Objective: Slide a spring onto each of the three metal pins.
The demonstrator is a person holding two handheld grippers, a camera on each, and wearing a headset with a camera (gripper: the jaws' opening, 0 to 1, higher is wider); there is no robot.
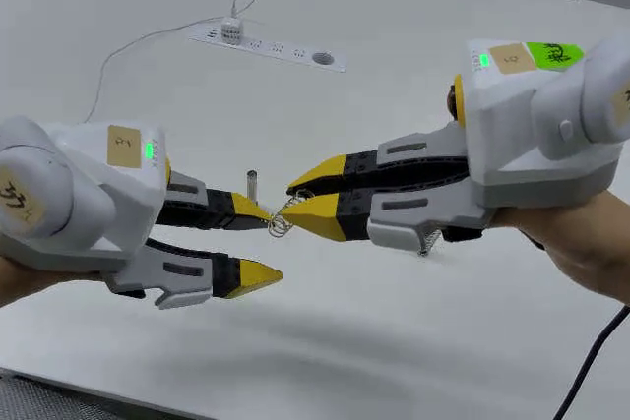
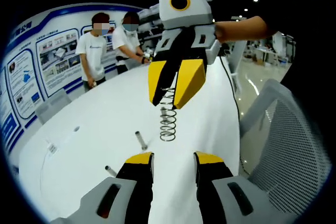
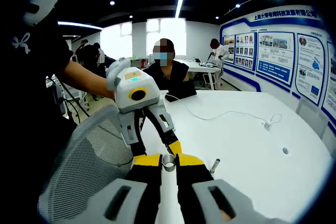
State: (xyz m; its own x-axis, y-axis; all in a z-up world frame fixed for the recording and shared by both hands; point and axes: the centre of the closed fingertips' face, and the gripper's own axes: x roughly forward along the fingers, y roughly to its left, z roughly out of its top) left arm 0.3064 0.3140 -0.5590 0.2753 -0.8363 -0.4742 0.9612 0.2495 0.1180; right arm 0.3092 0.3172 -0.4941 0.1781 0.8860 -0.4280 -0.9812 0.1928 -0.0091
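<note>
Your right gripper [image 1: 295, 200] is clamped on one end of a spring [image 1: 281, 222], which hangs from its yellow tips above the white table [image 1: 394, 341]. Your left gripper [image 1: 270, 243] faces it with jaws apart, holding nothing, its upper tip close to the spring. One pin [image 1: 252, 184] stands upright just behind the spring, with a second pin [image 2: 109, 170] near it. Another spring [image 1: 429, 241] lies under the right gripper.

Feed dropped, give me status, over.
Right gripper shut on small coiled wire spring. Left gripper open beside it. Short upright metal pin bare; no obstruction seen.
</note>
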